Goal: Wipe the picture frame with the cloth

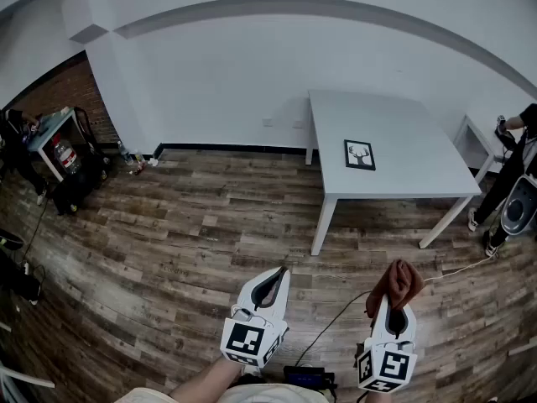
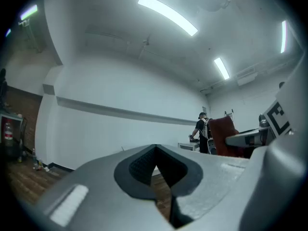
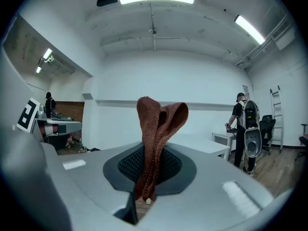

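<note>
A small black picture frame (image 1: pixel 359 154) with a deer print lies flat on the white table (image 1: pixel 419 166), far ahead of both grippers. My right gripper (image 1: pixel 398 304) is shut on a rust-brown knitted cloth (image 3: pixel 155 129), which sticks up in a folded loop beyond the jaws; the same cloth (image 1: pixel 397 284) shows above the gripper in the head view. My left gripper (image 1: pixel 272 284) hangs over the wooden floor with its jaws closed together and nothing between them. Both grippers are well short of the table.
A person (image 1: pixel 510 175) with a backpack device stands at the right by a second white table (image 1: pixel 475 133). A cart with clutter and a fire extinguisher (image 1: pixel 64 154) sits at the far left wall. A cable (image 1: pixel 336 321) runs across the wooden floor.
</note>
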Demonstrator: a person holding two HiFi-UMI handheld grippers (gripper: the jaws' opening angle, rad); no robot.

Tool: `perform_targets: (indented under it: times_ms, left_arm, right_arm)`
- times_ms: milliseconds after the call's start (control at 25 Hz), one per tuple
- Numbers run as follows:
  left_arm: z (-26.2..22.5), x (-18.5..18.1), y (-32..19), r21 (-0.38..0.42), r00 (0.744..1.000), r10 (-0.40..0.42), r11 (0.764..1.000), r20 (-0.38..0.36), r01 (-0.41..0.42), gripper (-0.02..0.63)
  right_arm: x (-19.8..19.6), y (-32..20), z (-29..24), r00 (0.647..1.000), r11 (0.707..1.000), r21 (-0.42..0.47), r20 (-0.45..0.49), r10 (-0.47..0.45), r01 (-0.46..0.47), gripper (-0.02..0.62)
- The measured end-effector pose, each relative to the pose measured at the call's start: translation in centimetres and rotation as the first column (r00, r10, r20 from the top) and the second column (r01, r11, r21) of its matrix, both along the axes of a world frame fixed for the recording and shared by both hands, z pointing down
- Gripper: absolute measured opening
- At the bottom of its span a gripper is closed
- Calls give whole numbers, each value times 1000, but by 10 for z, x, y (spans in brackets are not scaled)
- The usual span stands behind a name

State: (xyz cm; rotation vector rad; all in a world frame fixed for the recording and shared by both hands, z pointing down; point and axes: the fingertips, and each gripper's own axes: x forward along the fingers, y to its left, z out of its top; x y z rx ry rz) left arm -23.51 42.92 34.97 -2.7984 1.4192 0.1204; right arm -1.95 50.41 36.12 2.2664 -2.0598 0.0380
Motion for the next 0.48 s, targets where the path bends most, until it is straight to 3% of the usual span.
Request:
perform_targets:
  times_ms: [480]
  left_arm:
    - [1,21,2,-1,1000,8,1000,2,-8,0]
  right_arm:
    - [14,-2,6,1000,1000,-11,14,-7,7,58]
